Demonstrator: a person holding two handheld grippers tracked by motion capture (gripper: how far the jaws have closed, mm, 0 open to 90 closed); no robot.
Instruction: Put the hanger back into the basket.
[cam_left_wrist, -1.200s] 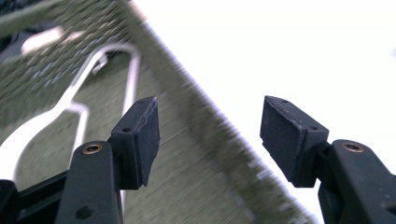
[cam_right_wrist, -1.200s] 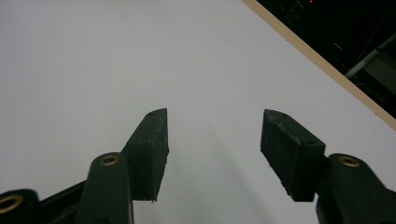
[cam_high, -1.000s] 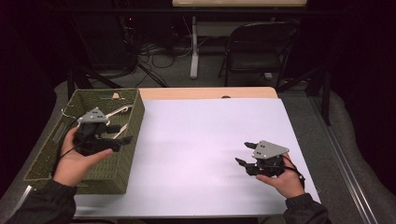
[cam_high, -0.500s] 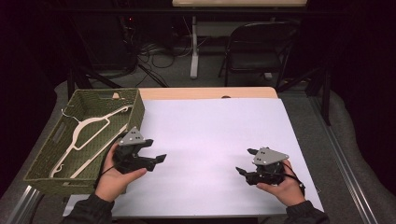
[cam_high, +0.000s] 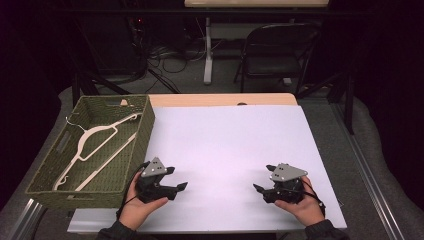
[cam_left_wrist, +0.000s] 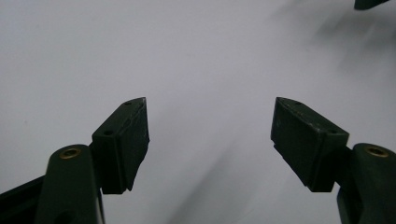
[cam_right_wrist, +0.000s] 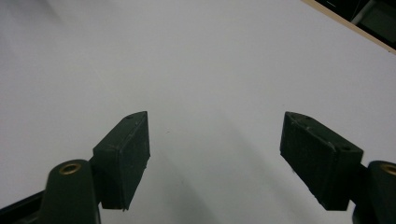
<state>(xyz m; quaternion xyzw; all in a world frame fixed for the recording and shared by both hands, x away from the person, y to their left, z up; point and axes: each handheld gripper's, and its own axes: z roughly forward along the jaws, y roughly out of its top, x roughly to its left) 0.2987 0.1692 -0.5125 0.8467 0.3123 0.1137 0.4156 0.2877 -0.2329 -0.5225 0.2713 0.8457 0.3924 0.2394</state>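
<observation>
- Two grippers sat low in the high view: the left gripper (cam_high: 172, 180) at lower left of centre, the right gripper (cam_high: 264, 186) at lower right, each cradled in a hand over the white sheet (cam_high: 225, 145).
- Both stood with jaws spread wide and empty, probably parked at rest between moves; their own views showed matte black, blocky pads (cam_left_wrist: 122, 142) over bare white surface.
- One pale hanger (cam_high: 97, 145), thin, smooth and plastic-looking with a wire hook, lay flat inside the woven olive basket (cam_high: 145, 125) at the left edge of the frame, apart from the left gripper, likely stowed there to keep the sheet clear.
</observation>
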